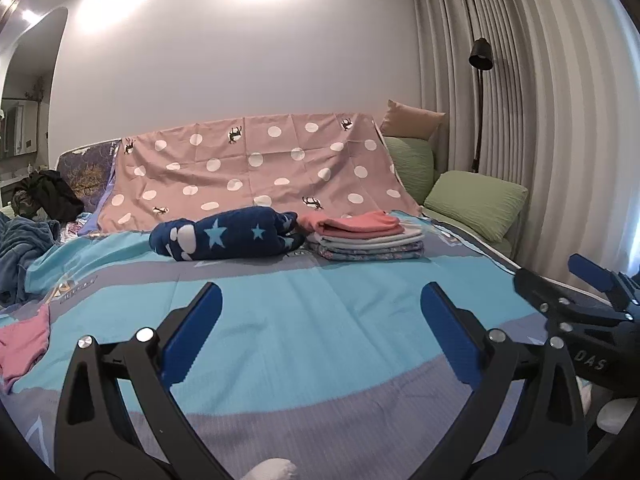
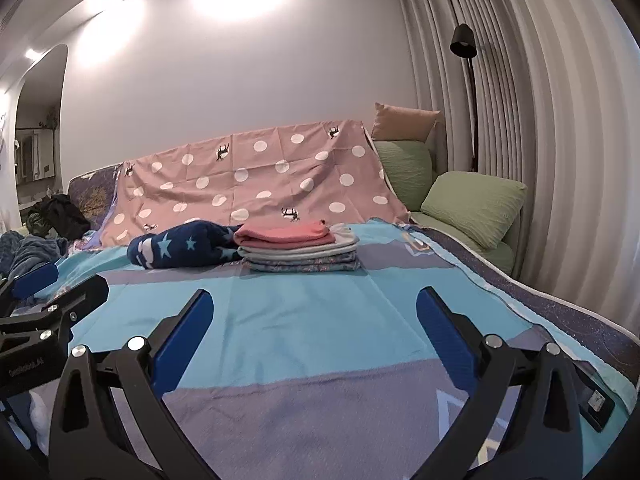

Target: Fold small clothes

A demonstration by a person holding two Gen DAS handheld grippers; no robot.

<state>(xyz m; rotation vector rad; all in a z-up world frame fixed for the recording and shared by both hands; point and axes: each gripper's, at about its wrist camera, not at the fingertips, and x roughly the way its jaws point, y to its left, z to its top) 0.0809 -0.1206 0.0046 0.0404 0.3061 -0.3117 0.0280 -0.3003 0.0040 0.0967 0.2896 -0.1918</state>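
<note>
Both my left tongs (image 1: 320, 312) and right tongs (image 2: 314, 316) gape apart, empty, above the bed (image 1: 320, 360); "DAS" shows at right.

Folded stack (image 2: 299, 250) (pink on top) on bed

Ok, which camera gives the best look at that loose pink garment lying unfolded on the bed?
The left wrist view. The pink garment lies crumpled on the bedspread at its left edge, though partly cut off. The right wrist view doesn't show it; the left tongs fill that side.
</note>
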